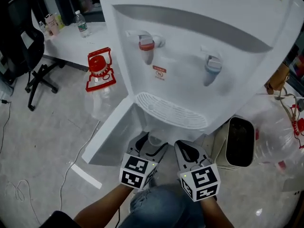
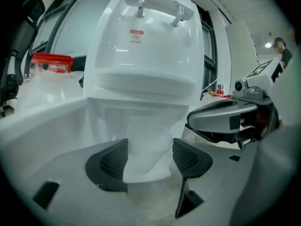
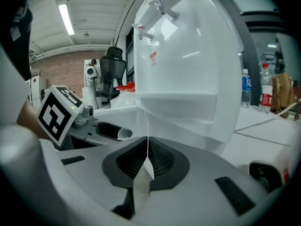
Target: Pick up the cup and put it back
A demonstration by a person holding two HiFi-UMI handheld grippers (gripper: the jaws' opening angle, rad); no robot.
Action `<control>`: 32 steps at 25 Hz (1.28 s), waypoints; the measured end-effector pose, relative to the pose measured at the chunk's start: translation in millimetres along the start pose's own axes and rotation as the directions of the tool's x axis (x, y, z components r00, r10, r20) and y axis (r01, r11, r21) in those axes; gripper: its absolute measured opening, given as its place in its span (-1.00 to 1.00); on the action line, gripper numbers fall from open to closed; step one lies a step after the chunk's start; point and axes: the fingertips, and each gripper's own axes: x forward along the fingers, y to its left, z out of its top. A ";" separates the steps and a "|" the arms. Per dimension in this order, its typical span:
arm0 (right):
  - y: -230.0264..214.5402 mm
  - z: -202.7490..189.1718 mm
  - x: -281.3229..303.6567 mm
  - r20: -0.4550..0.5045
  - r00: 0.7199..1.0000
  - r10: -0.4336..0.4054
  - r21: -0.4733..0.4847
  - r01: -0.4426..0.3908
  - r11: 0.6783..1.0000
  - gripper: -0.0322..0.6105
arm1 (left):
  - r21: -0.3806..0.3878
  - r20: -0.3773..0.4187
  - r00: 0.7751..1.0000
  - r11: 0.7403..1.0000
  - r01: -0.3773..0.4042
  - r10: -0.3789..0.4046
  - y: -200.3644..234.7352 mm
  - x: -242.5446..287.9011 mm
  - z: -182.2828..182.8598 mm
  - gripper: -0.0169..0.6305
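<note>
A clear plastic cup [image 1: 155, 139] [image 2: 146, 149] stands between the jaws of my left gripper [image 1: 151, 145] [image 2: 149, 157], which is shut on it. It is held low in front of the white water dispenser [image 1: 199, 56], below the drip tray [image 1: 171, 110]. A red tap [image 1: 146, 45] and a blue tap [image 1: 212, 64] sit above the tray. My right gripper [image 1: 189, 152] [image 3: 146, 161] is beside the left one, jaws shut with nothing held. The right gripper view shows the cup's rim [image 3: 123, 133] at the left.
A large water jug with a red cap [image 1: 99, 70] lies on the floor left of the dispenser. A black bin [image 1: 240, 141] stands at its right, with clear plastic bags [image 1: 280, 127] beyond. An office chair [image 1: 23, 42], a desk with a bottle [image 1: 81, 23] and floor cables [image 1: 71, 170] are at the left.
</note>
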 end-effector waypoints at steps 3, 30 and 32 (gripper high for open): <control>-12.2 -20.1 13.7 0.011 0.999 -0.031 0.034 0.030 0.999 -0.83 | 0.015 0.008 1.000 0.999 0.029 -0.029 4.6 34.5 -22.2 -0.03; -54.7 -102.6 43.0 -0.044 0.975 -0.218 0.139 0.222 0.965 -0.83 | -0.010 0.044 0.991 0.992 0.126 -0.125 29.9 220.5 -114.8 -0.02; -53.7 -106.2 41.3 -0.063 0.976 -0.208 0.149 0.216 0.965 -0.83 | -0.025 0.042 0.991 0.991 0.131 -0.130 29.6 225.4 -117.6 -0.02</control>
